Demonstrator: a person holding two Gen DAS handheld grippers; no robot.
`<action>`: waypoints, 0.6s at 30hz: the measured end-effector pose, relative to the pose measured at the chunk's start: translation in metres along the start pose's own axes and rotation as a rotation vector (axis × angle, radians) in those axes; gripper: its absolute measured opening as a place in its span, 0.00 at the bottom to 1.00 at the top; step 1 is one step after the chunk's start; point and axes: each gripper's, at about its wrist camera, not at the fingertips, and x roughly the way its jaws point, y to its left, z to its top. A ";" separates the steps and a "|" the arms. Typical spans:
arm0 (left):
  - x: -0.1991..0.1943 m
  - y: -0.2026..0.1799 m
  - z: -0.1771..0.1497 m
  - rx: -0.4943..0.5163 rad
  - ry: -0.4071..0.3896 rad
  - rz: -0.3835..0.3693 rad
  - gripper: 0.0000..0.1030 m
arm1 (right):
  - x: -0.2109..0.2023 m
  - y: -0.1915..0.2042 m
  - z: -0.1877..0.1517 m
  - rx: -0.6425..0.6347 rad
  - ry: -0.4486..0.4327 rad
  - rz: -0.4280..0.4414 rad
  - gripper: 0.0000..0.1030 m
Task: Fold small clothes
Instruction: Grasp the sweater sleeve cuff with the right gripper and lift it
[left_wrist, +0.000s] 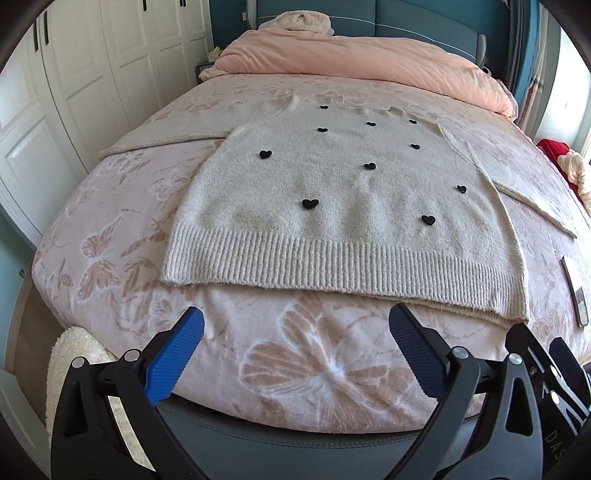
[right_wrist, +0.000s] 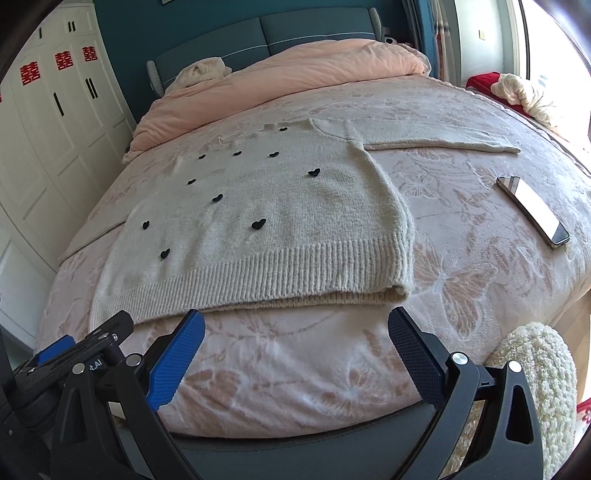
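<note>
A cream knitted sweater (left_wrist: 332, 192) with small black hearts lies flat on the bed, front up, ribbed hem toward me, both sleeves spread out to the sides. It also shows in the right wrist view (right_wrist: 266, 221). My left gripper (left_wrist: 295, 325) is open and empty, just short of the hem near the bed's foot. My right gripper (right_wrist: 295, 325) is open and empty, also just short of the hem, nearer the sweater's right corner. The left gripper's body shows at the lower left of the right wrist view (right_wrist: 74, 354).
The bed has a pink butterfly-print cover (left_wrist: 295, 369) and a peach duvet (left_wrist: 369, 62) bunched at the headboard. A phone (right_wrist: 532, 210) lies on the cover right of the sweater. White wardrobes (left_wrist: 74, 92) stand left. A fluffy cream item (right_wrist: 535, 369) sits at the bed's foot.
</note>
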 end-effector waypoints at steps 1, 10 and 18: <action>0.003 0.001 0.002 -0.020 0.007 -0.007 0.95 | 0.005 -0.006 0.004 0.013 0.005 0.012 0.95; 0.034 0.015 0.042 -0.105 0.002 -0.008 0.95 | 0.076 -0.175 0.152 0.288 -0.057 0.109 0.95; 0.073 0.020 0.064 -0.147 0.047 0.018 0.95 | 0.186 -0.372 0.259 0.696 -0.013 -0.185 0.90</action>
